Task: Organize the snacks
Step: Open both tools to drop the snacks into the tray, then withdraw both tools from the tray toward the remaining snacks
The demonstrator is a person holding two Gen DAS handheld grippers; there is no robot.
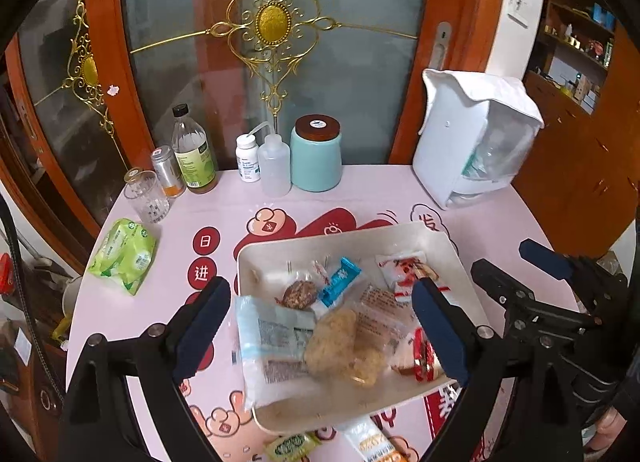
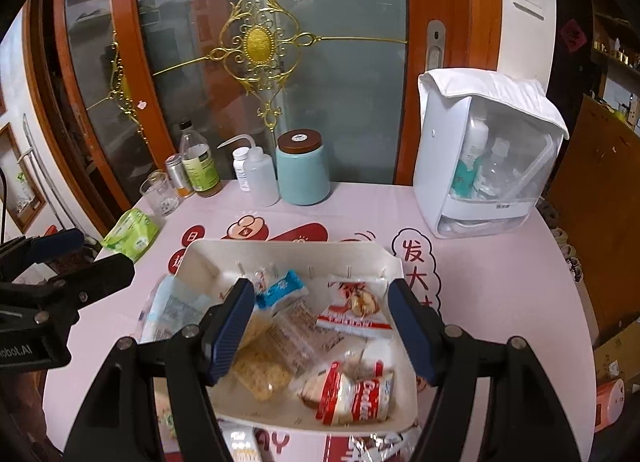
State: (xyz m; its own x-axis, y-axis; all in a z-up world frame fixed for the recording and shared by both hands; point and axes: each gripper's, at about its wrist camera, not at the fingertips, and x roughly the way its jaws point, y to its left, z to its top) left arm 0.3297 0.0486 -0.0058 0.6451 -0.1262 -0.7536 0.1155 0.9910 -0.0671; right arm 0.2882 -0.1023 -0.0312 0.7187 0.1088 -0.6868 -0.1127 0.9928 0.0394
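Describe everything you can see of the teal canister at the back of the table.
The teal canister is a squat cylinder, glossy like ceramic, with a dark brown wood-look lid bearing a small round white label. It stands upright and closed on the pink tablecloth, before the glass door, beside the clear squeeze bottle.

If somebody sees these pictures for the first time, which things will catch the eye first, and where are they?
First comes the white tray in the middle of the pink table, heaped with wrapped snacks, among them a red and white packet near its front edge. Both grippers hang open above it with nothing between their blue fingers. Behind, the golden ornament on the glass door stands out.
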